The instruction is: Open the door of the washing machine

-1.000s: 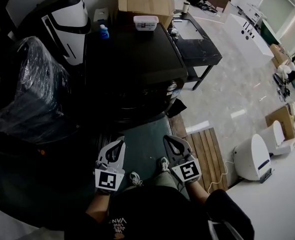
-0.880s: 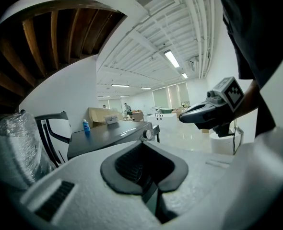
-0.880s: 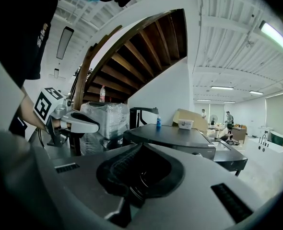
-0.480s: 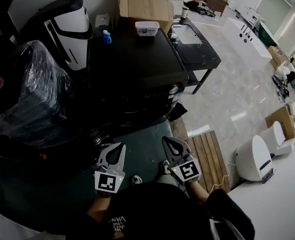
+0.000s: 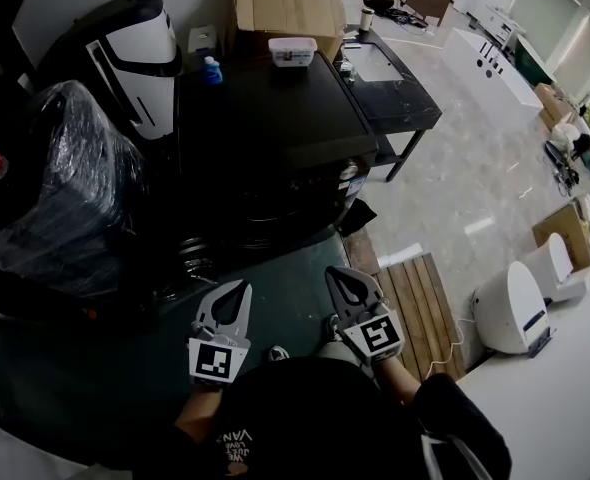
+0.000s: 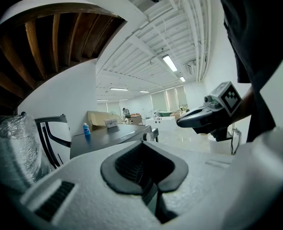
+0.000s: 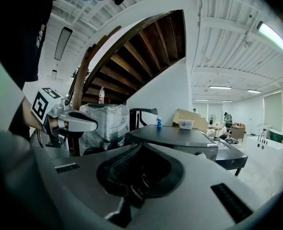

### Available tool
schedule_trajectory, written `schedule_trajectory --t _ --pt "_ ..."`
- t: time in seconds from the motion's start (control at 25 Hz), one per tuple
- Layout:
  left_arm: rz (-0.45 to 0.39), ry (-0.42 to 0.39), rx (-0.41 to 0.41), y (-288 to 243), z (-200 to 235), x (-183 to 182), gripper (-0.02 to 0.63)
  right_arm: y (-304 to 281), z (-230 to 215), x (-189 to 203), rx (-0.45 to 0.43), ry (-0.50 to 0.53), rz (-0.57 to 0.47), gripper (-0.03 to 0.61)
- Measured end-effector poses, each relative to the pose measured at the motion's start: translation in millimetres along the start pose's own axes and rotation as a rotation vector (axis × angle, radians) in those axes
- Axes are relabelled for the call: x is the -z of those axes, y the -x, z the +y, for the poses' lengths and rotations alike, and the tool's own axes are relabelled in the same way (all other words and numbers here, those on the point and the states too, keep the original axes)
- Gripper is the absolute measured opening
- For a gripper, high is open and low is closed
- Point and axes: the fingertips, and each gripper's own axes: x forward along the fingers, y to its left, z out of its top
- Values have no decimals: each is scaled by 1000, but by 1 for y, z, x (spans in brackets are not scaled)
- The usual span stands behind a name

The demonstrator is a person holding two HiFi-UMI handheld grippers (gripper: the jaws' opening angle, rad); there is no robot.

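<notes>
The dark front-loading washing machine (image 5: 275, 118) stands ahead of me. Its front face (image 5: 275, 208) is in shadow, so the door is hard to make out. A control knob (image 5: 350, 171) shows at its upper right corner. My left gripper (image 5: 239, 288) and right gripper (image 5: 332, 274) hover side by side, short of the machine's front and above the dark floor. Both are shut with nothing between the jaws. In the left gripper view my own jaws (image 6: 142, 146) are together, with the machine's top (image 6: 108, 135) beyond. The right gripper view shows its jaws (image 7: 140, 148) together and the machine (image 7: 175, 135) ahead.
On the machine's top stand a white tub (image 5: 292, 50) and a blue bottle (image 5: 209, 68), with a cardboard box (image 5: 285, 8) behind. A plastic-wrapped bundle (image 5: 55, 178) and a black-and-white appliance (image 5: 135, 48) are at the left. A black table (image 5: 400, 98) and wooden slats (image 5: 415, 308) lie to the right.
Hardly anything: both grippers stay shut and side by side in front of the machine, and the head view has shifted slightly.
</notes>
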Motion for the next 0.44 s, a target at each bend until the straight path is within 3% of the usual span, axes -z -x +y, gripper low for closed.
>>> schedule_trajectory --t 0.44 --pt "1 -1 11 6 -8 5 17 7 5 4 6 6 -1 6"
